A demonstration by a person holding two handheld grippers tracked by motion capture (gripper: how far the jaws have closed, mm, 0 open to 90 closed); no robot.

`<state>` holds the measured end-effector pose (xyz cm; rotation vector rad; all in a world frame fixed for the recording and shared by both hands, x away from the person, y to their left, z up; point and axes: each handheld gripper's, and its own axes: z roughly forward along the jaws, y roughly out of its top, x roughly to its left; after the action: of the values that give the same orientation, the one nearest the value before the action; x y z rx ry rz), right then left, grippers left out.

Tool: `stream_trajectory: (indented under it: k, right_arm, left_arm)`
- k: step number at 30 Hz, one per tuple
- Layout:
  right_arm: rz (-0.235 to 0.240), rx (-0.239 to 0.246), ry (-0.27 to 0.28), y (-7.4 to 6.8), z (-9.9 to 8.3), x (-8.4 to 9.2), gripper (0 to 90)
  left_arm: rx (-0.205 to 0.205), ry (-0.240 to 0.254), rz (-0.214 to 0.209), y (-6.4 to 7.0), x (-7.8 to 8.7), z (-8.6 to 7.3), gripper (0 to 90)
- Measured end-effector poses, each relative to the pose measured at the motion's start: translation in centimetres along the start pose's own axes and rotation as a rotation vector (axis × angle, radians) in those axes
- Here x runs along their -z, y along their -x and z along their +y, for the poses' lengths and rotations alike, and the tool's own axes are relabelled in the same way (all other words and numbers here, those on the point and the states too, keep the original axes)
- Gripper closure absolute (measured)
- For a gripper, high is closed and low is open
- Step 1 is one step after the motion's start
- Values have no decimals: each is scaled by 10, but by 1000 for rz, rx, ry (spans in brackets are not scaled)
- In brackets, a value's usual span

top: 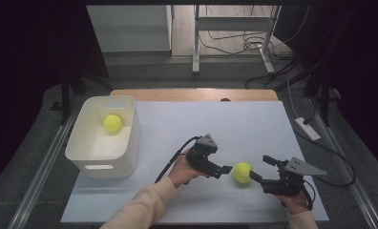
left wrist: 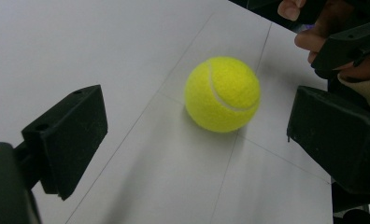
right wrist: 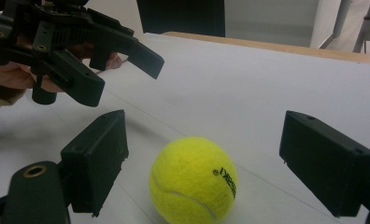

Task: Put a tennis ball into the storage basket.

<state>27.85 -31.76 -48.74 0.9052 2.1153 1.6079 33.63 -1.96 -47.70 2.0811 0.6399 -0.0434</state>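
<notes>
My right tool (right wrist: 202, 163) sits nearest the lens, its jaws spread wide with the ball (right wrist: 193, 179) resting on the desk (right wrist: 267, 88) between them, touching neither. From above, that tool (top: 260, 168) comes at the ball (top: 242, 172) from the right, one jaw close beside it and the other well clear. My left tool (top: 224, 169) is released too, just left of the ball, its jaws pointing at it; along its own jaws I see the ball (left wrist: 222, 94) ahead of the tips, not yet between them.

I judge the step in hand is a grasp by the right tool, which already straddles the ball. To do it well I would push forward a little so the pads meet the widest part, keep the jaws level with the desk, and close slowly so the ball does not squirt out. I would keep the left tool back so the two do not collide.

A bin (top: 88, 157) stands well off beyond the left tool, with a second ball (top: 112, 123) inside, a likely destination.
</notes>
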Motion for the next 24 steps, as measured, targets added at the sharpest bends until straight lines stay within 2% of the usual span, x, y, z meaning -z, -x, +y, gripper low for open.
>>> stream_trajectory:
  k: [7,13,24]
  right_arm:
    - [2,-3,9,0,1,1,154]
    - [19,-22,45,0,5,4,155]
    - [18,-16,28,-1,3,2,155]
  left_arm:
    - [-13,-8,-17,5,-9,2,60]
    - [-16,-17,-24,8,-15,3,60]
    - [-23,-13,-30,10,-19,5,60]
